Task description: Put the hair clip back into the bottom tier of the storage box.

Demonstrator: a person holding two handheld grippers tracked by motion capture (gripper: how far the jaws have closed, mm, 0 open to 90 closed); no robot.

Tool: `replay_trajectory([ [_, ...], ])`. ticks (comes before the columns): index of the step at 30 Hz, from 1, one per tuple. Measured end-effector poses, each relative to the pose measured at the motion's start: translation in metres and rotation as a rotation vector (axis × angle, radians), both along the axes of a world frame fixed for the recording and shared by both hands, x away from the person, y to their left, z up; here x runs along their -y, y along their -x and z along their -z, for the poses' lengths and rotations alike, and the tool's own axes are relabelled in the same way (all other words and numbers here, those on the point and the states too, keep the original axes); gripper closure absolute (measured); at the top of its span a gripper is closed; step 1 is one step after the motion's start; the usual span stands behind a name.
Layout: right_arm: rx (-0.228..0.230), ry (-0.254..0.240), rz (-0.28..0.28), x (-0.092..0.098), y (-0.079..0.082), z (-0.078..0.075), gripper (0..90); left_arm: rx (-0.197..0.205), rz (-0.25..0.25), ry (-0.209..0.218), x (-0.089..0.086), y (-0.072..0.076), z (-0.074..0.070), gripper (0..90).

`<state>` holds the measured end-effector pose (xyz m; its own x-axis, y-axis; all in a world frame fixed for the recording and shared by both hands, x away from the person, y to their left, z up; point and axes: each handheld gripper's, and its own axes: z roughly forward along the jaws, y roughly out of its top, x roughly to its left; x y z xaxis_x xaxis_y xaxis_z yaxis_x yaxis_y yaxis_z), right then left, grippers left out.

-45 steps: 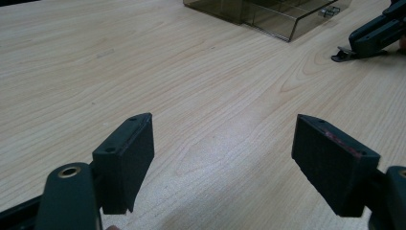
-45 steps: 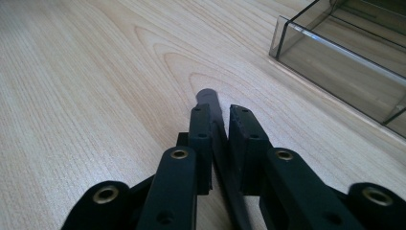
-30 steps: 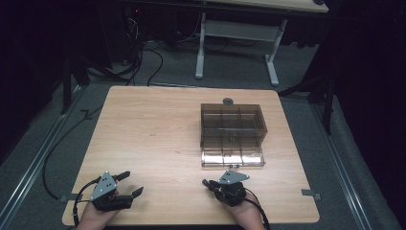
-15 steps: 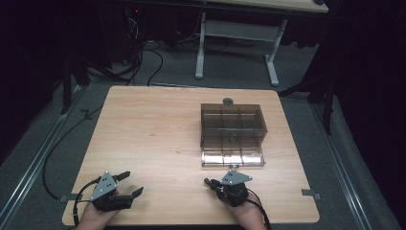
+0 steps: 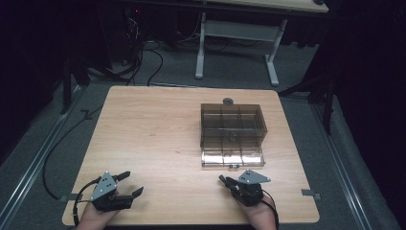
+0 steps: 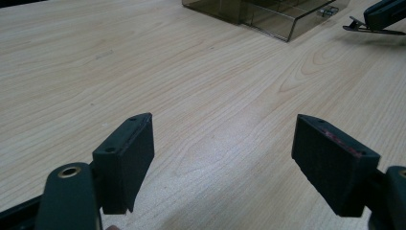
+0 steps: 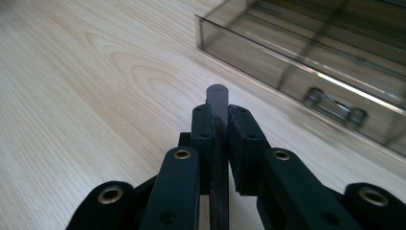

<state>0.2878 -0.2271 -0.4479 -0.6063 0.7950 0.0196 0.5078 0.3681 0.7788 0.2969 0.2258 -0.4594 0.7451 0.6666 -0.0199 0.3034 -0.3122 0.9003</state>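
Observation:
A smoky clear compartment box (image 5: 232, 120) lies right of the table's centre, its latch (image 7: 335, 106) facing the near edge. My right gripper (image 5: 223, 179) rests on the wood just in front of that box. In the right gripper view it (image 7: 219, 115) is shut on a thin dark strip (image 7: 218, 96) whose tip pokes out past the pads. At the near left corner my left gripper (image 5: 135, 182) is open. Between its pads in the left gripper view (image 6: 225, 139) I see bare wood. A hand holds each gripper.
The wooden table (image 5: 153, 134) has wide bare room on its left half. A small dark round thing (image 5: 228, 101) sits just behind the box. Beyond the far edge stand a white desk frame (image 5: 237, 33) and floor cables (image 5: 143, 52).
My right gripper has shifted a little to the right along the near edge, still shut. The left gripper has stayed where it was.

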Motion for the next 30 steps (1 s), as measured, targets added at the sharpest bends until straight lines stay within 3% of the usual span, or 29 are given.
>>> replay_trajectory([
  [13, -0.005, 0.001, 0.092, 0.027, 0.004, 0.000, 81.8, 0.001, 0.009, 0.000, 0.000, 0.000, 0.000, 23.1],
  [21, -0.013, 0.029, 0.148, 0.042, 0.009, 0.003, 81.7, 0.000, 0.008, -0.003, 0.000, 0.000, 0.000, 23.1],
  [30, -0.026, 0.051, 0.177, 0.049, 0.010, 0.005, 81.7, 0.000, 0.009, -0.004, 0.001, 0.000, 0.000, 23.1],
])
